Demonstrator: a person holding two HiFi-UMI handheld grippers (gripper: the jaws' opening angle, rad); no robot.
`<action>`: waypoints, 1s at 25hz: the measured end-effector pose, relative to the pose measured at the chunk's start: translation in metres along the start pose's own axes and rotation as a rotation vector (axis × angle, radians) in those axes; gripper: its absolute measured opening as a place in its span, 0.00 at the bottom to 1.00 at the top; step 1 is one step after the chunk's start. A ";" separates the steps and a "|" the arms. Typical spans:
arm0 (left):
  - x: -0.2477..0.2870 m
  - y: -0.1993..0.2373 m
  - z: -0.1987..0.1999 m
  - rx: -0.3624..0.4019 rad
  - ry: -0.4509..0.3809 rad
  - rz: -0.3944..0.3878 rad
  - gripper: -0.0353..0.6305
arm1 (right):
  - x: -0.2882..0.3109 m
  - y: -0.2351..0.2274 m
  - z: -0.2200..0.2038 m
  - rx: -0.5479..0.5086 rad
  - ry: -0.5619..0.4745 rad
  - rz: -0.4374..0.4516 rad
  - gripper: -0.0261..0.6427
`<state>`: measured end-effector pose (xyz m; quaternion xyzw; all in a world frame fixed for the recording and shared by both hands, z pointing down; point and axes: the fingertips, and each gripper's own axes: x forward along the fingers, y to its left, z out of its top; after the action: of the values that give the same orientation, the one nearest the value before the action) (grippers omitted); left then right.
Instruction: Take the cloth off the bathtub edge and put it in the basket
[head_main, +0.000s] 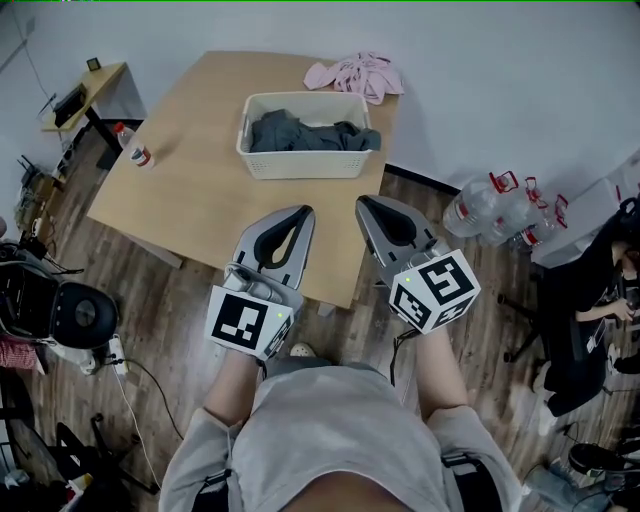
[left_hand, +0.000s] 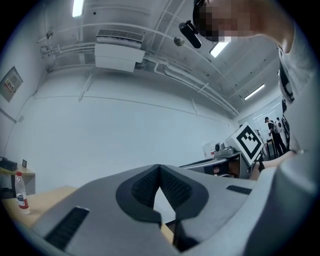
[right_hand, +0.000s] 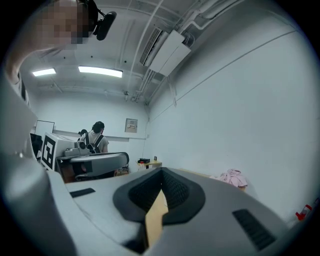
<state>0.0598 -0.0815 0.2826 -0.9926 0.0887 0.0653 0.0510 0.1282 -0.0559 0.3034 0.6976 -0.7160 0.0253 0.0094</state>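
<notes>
A white basket (head_main: 308, 165) stands on the wooden table (head_main: 190, 170) with a dark grey cloth (head_main: 310, 133) bunched inside it. At the table's far edge lies a pink cloth (head_main: 357, 75), which also shows small in the right gripper view (right_hand: 231, 177). No bathtub is in view. My left gripper (head_main: 305, 210) hovers over the table's near edge, its tips touching (left_hand: 159, 167) and nothing between them. Beside it, my right gripper (head_main: 362, 203) is shut and empty as well (right_hand: 161, 172). Both point toward the basket from a short way off.
A small bottle (head_main: 133, 148) stands at the table's left side. Large water jugs (head_main: 490, 210) sit on the floor at the right, near a seated person (head_main: 590, 300). A small side table (head_main: 85, 95) and dark equipment (head_main: 60, 310) stand to the left.
</notes>
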 end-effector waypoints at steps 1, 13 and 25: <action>0.001 -0.002 0.002 0.002 -0.001 0.002 0.05 | -0.002 0.000 0.001 0.002 -0.005 0.001 0.05; -0.003 -0.060 0.018 -0.020 -0.031 0.037 0.05 | -0.060 0.009 0.007 -0.001 -0.023 0.036 0.05; -0.021 -0.119 0.025 0.007 0.000 0.101 0.05 | -0.118 0.017 0.003 0.005 -0.030 0.087 0.05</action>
<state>0.0579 0.0419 0.2719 -0.9867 0.1390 0.0672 0.0513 0.1145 0.0624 0.2939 0.6660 -0.7457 0.0171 -0.0040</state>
